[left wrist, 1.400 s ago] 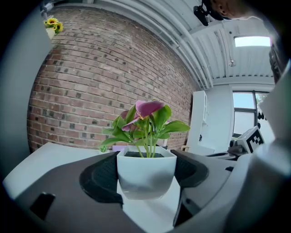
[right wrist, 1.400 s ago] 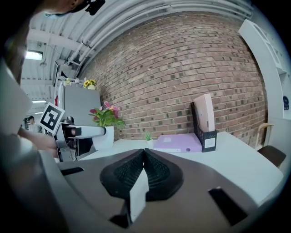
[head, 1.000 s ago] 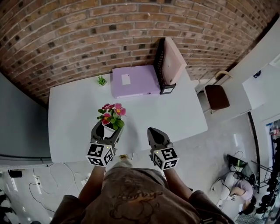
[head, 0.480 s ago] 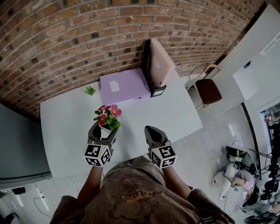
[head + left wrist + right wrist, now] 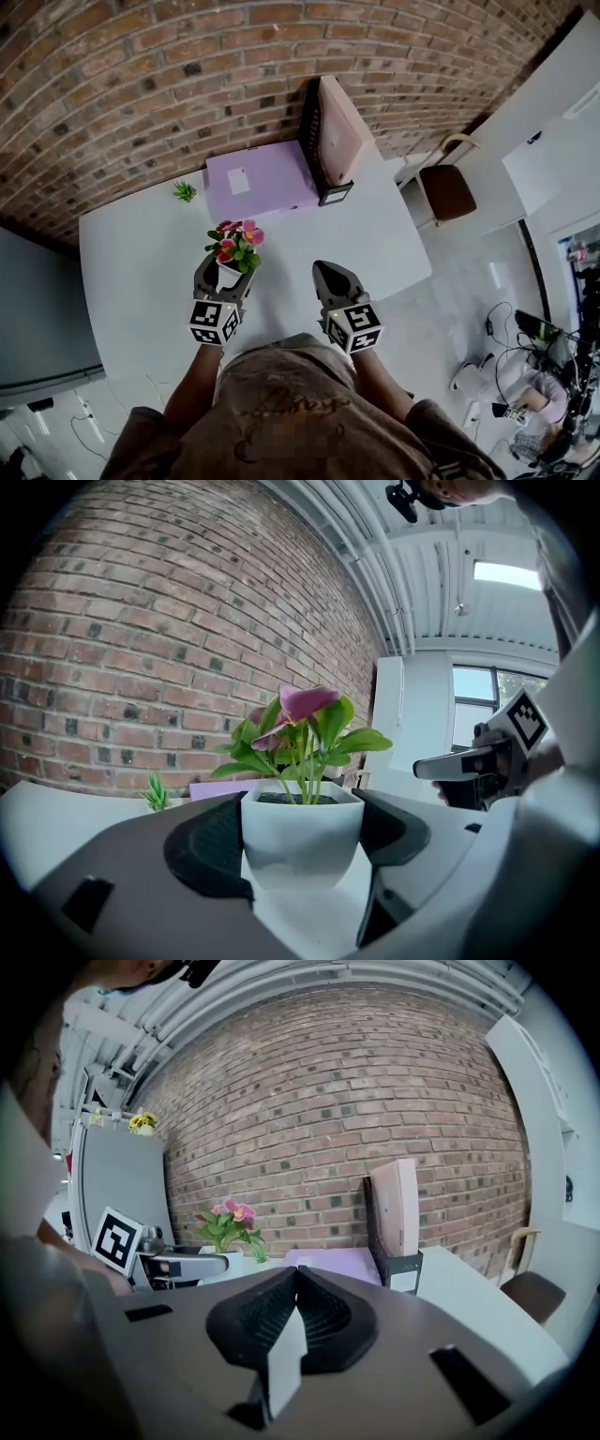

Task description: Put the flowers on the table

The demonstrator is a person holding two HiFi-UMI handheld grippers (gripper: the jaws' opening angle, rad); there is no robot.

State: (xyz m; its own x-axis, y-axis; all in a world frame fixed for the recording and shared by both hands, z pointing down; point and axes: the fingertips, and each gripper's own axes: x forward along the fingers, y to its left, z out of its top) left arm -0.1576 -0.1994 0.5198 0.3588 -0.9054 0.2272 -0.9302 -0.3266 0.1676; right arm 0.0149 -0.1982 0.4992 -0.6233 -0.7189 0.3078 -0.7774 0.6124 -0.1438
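The flowers [image 5: 237, 246] are pink blooms with green leaves in a small white square pot [image 5: 302, 830]. My left gripper [image 5: 223, 275] is shut on the pot, one dark pad on each side, over the front part of the white table [image 5: 131, 253]. Whether the pot's base touches the tabletop I cannot tell. My right gripper [image 5: 329, 276] hangs to the right of it over the table's front edge, jaws shut and holding nothing [image 5: 297, 1283]. From the right gripper view the flowers [image 5: 228, 1221] and the left gripper [image 5: 178, 1265] show at the left.
A flat purple box [image 5: 258, 180] lies at the back of the table by the brick wall, with a pink upright file holder [image 5: 336, 139] beside it. A tiny green plant [image 5: 184, 191] stands at the back left. A chair [image 5: 448, 192] stands past the table's right end.
The head view has shifted a little. The left gripper still holds the flower pot over the same part of the table; the right gripper stays shut beside it.
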